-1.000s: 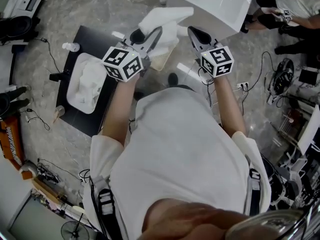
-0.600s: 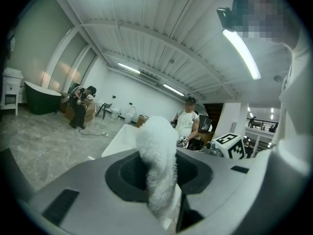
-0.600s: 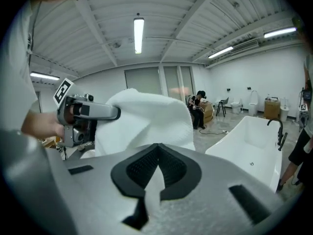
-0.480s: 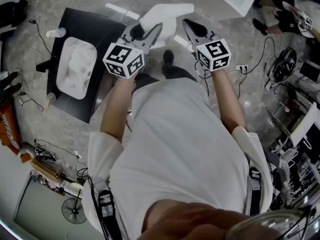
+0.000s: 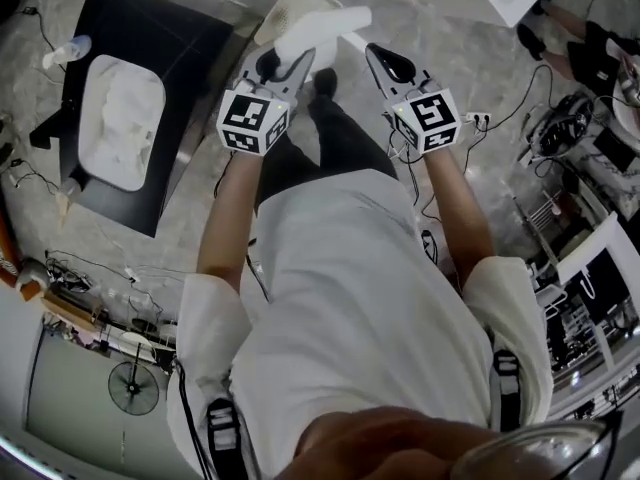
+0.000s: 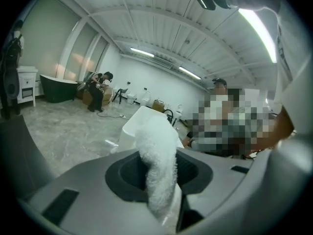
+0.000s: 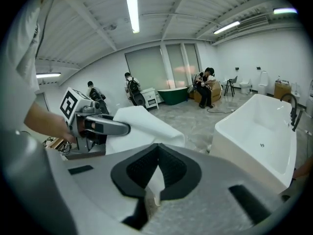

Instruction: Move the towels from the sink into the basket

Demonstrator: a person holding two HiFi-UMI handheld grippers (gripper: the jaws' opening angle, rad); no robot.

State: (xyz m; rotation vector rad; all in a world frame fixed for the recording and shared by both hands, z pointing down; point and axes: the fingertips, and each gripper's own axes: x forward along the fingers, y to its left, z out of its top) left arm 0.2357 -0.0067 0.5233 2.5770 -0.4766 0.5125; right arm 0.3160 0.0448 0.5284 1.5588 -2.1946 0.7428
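Note:
A white towel (image 5: 318, 30) hangs stretched between my two grippers in the head view. My left gripper (image 5: 298, 64) is shut on one end; in its own view the fluffy towel (image 6: 159, 151) runs up out of the pinched jaws. My right gripper (image 5: 376, 60) is shut on the other edge; in its own view a thin fold of towel (image 7: 142, 124) sits clamped between the dark pads. The beige basket (image 5: 283, 10) lies on the floor just beyond the towel. More white towels (image 5: 125, 118) lie piled in the white sink (image 5: 84, 133) at the left.
The sink is set in a black counter (image 5: 170, 43) with a bottle (image 5: 62, 50) on its corner. Cables and a power strip (image 5: 480, 120) trail over the marble floor. A white bathtub (image 7: 259, 141) stands to the right. People sit and stand far off.
Both grippers have come down with the towel still stretched between them. In the head view the bathtub has slid out at the top and the basket now shows beyond the towel.

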